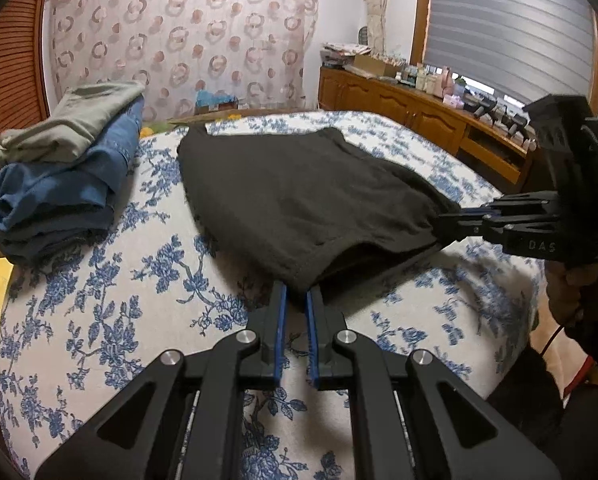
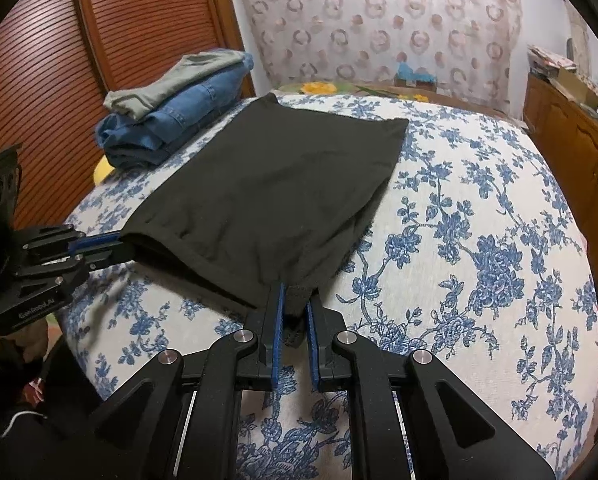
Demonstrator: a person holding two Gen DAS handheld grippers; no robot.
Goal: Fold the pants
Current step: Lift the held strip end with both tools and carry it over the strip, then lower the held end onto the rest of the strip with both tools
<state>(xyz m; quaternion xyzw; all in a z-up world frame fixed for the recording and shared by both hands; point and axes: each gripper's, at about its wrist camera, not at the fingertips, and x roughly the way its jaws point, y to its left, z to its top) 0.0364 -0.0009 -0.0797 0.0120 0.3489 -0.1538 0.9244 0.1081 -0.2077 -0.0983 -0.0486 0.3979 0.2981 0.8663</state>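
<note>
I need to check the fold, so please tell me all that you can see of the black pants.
The black pants are of a soft, matte knit fabric, folded into a roughly rectangular layered panel. They lie flat on the floral bedspread, right of a stack of folded clothes and apart from it. A stitched hem runs along the near edge, where the layers gape slightly. The left claw pinches one near corner, the right claw the other.

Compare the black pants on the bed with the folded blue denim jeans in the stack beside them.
The black pants lie as one broad, thin layer, while the blue denim jeans are a thick, compact bundle. The black pants are clamped at two near corners by the left gripper and right gripper; the jeans are untouched. The jeans carry a folded grey garment; the pants carry nothing. Both rest on the floral bedspread.
</note>
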